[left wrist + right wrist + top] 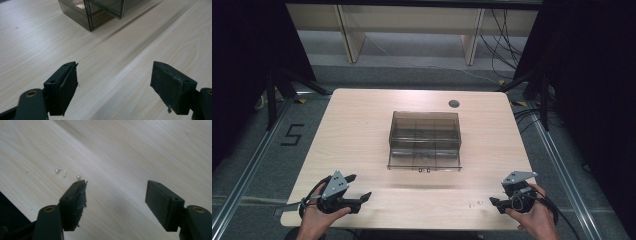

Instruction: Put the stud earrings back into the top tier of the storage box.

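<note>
Wooden bench point(362, 130) seen from above, pale and rounded at the corners, with a smoky transparent drawer box point(425, 134) standing at its middle. The box has small compartments, and its lower drawer is pulled out toward the person. A person's two hands come in from the near edge, each holding a black two-fingered gripper. The left gripper point(357, 189) sits at the near left corner, its fingers point(65, 83) spread wide apart with nothing between them, pointed across bare wood toward the box, which is well apart from it. The right gripper point(493, 202) sits at the near right corner, its fingers point(75, 202) also released and wide apart, holding nothing. Just beyond the tip of one right finger lie tiny pearl-like earrings point(60, 171): a small curved wire with a bead at each end, and a single small bead point(78, 177) just beside the fingertip; whether it touches cannot be told. They rest on the bench near its front edge, far from the box.
</note>
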Tool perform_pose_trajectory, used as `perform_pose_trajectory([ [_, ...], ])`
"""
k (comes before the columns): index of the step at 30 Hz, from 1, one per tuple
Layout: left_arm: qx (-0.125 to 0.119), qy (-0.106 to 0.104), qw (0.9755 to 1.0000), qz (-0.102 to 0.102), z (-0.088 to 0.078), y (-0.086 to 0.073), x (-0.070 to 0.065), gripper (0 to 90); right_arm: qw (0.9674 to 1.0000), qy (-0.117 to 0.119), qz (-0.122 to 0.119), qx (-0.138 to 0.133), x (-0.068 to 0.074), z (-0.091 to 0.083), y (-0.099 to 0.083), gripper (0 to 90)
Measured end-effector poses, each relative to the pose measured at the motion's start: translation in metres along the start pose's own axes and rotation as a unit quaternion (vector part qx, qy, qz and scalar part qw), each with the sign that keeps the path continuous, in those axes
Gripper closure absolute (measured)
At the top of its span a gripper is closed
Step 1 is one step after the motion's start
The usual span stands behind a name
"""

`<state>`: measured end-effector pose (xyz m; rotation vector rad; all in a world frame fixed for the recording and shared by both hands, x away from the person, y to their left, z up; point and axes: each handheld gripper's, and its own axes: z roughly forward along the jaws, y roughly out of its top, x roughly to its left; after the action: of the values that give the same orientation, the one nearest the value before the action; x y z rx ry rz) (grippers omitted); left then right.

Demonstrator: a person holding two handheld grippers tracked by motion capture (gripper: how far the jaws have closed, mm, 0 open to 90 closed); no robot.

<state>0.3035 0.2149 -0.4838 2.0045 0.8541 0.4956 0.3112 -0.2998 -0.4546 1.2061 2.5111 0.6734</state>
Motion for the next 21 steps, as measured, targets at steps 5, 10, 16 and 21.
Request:
perform_pose_trajectory([
  [5,0.004,0.001,0.9999,0.009,-0.001,0.000,0.001,21.1,0.9991,0.003,-0.033,0.027,0.002,-0.002,0.010,42.6],
  [10,0.002,0.003,1.0000,0.004,0.000,0.000,0.000,21.0,0.9966,0.017,-0.051,0.063,0.013,-0.001,0.027,50.9],
  [16,0.005,0.003,0.9999,0.009,-0.001,0.000,0.001,21.0,0.9917,0.035,-0.089,0.086,0.021,0.006,0.042,58.8],
  [21,-0.003,0.001,1.0000,0.003,0.000,0.000,0.001,21.0,0.9881,0.042,-0.108,0.101,0.024,0.015,0.052,64.6],
])
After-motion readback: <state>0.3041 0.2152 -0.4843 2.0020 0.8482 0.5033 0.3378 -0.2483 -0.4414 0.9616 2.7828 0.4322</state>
